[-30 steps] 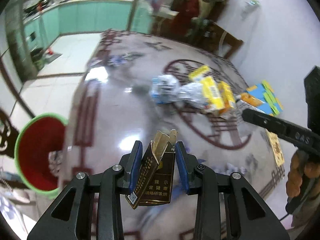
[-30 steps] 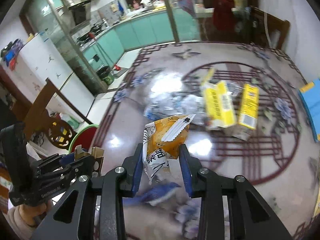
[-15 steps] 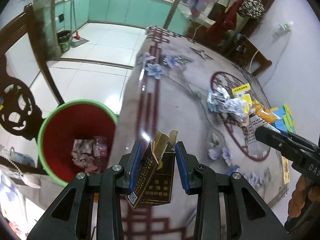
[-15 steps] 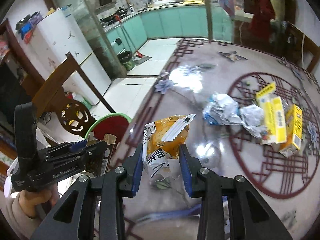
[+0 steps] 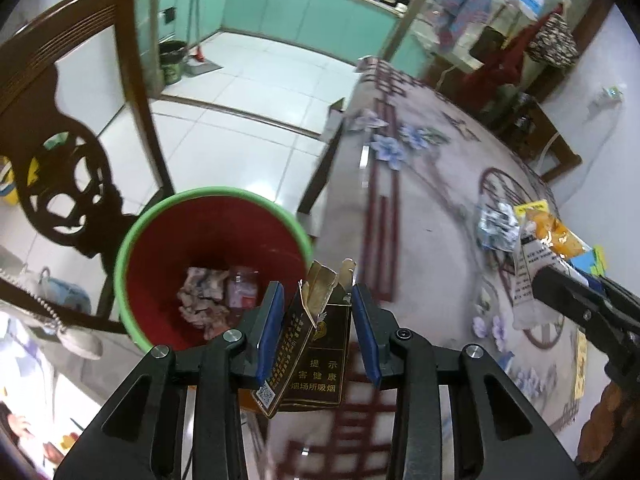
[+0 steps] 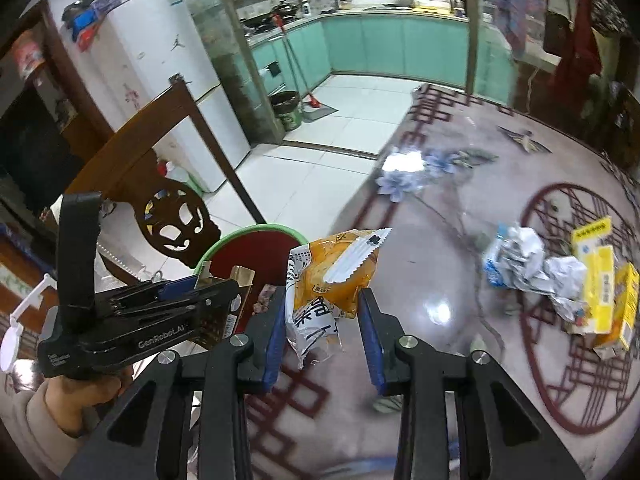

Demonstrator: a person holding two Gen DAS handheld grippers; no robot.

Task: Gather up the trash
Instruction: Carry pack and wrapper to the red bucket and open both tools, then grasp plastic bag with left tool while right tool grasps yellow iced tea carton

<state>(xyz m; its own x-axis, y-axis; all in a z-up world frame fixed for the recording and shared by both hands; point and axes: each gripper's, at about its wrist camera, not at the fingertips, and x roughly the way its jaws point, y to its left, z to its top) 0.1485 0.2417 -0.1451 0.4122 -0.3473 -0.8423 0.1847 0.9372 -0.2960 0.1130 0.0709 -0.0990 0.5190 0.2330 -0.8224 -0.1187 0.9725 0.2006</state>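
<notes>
While my left gripper (image 5: 318, 330) clamps a cigarette pack (image 5: 310, 354) and my right gripper (image 6: 322, 334) pinches a snack wrapper (image 6: 332, 280), releasing short of the bin (image 5: 168, 216) risks a miss.

Carved wooden chair (image 5: 60, 128), white fridge (image 6: 160, 80), teal cabinets (image 6: 396, 44), perhaps a mop (image 6: 294, 64).
</notes>
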